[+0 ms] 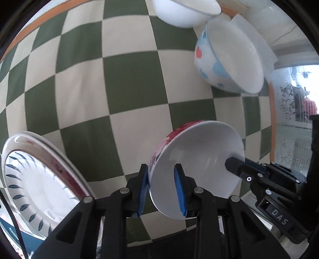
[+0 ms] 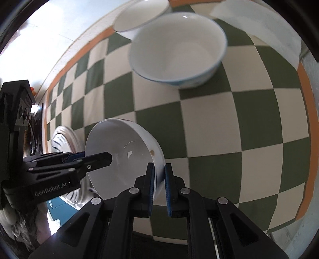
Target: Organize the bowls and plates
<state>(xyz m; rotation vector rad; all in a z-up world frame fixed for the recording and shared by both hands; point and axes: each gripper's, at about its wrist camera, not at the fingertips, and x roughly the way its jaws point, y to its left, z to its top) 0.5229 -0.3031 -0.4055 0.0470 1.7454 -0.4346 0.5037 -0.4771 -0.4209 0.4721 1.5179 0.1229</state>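
While the checked table [image 1: 127,83] carries the rest of the crockery, the floral bowl [image 1: 199,167] hangs tilted above it, gripped on opposite sides of its rim. Plates [image 1: 37,179] lie stacked at the table's left edge; a blue-patterned bowl [image 2: 177,49] and a plain white bowl [image 2: 139,18] sit at the far side. Glazed ceramic like this is likely stiff, fairly heavy, slick and breakable, so the rim seems the only sound hold. Left gripper [image 1: 162,187] has its fingers clamped across the rim wall, one pad inside, one outside. Right gripper [image 2: 158,186] pinches the opposite rim likewise.
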